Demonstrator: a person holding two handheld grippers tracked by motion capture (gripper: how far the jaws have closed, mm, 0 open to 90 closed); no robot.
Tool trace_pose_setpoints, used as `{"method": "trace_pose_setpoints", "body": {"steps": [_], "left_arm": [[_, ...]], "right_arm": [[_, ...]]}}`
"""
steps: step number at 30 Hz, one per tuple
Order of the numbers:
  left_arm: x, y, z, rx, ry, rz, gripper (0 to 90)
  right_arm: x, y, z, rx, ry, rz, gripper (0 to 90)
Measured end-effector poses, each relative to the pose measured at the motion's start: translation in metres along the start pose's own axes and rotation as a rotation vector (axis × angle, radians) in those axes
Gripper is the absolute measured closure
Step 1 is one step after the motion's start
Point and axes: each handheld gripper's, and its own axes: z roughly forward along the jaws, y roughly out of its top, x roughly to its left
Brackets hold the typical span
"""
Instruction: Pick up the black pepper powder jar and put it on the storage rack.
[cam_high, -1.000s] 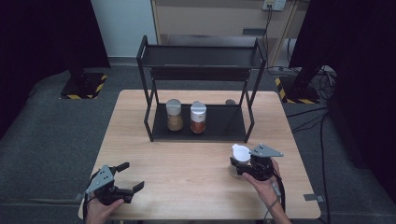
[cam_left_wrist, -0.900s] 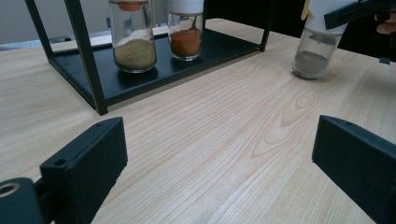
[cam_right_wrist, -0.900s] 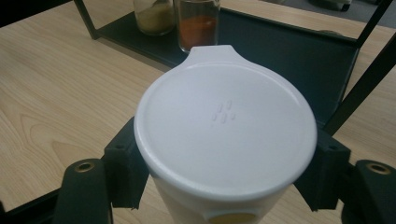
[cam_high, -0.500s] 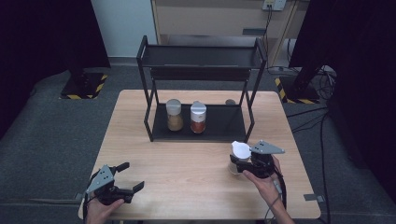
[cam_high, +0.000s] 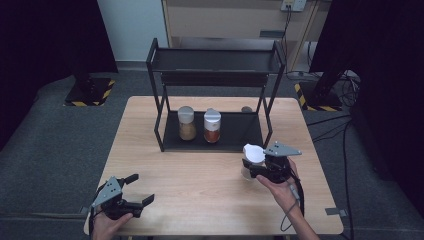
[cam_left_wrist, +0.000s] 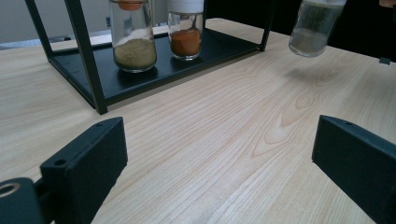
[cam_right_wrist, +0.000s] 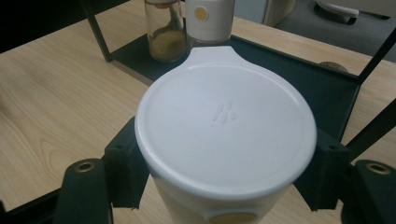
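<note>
My right gripper (cam_high: 252, 167) is shut on a spice jar with a white lid (cam_high: 253, 153) (cam_right_wrist: 224, 126), held just above the table in front of the black rack's (cam_high: 215, 75) right end. In the left gripper view the same jar (cam_left_wrist: 315, 28) hangs clear of the wood, its shadow beneath it. Two jars stand on the rack's bottom shelf: one with yellow-brown powder (cam_high: 187, 122) (cam_left_wrist: 133, 39) and one with orange powder (cam_high: 212, 126) (cam_left_wrist: 185, 30). My left gripper (cam_high: 137, 189) (cam_left_wrist: 219, 158) rests open near the table's front left corner with nothing between its jaws.
The wooden table (cam_high: 200, 175) stretches between the two grippers. The rack has an upper shelf (cam_high: 215, 60) over the lower one. A small round brown thing (cam_high: 246, 109) lies on the table behind the rack's right end. Grey carpet surrounds the table.
The right gripper has lifted the white-lidded jar a little off the table and nearer the rack. The left gripper has stayed put.
</note>
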Motion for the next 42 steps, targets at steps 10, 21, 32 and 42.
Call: {"method": "trace_pose_setpoints", "body": {"steps": [10,21,32,42], "left_arm": [[0.000,0.000,0.000,0.001,0.000,-0.001,2.5],[0.001,0.000,-0.001,0.001,0.001,-0.001,2.5],[0.001,0.000,-0.001,0.002,0.002,-0.001,2.5],[0.001,0.000,-0.001,0.005,0.000,0.002,2.6]], "right_arm": [[0.000,0.018,0.004,-0.001,0.000,-0.006,31.0],[-0.002,0.034,0.014,-0.005,-0.002,0.002,31.0],[-0.005,0.050,0.029,-0.004,-0.028,0.003,31.0],[-0.011,0.065,0.042,-0.005,-0.051,-0.003,31.0]]}}
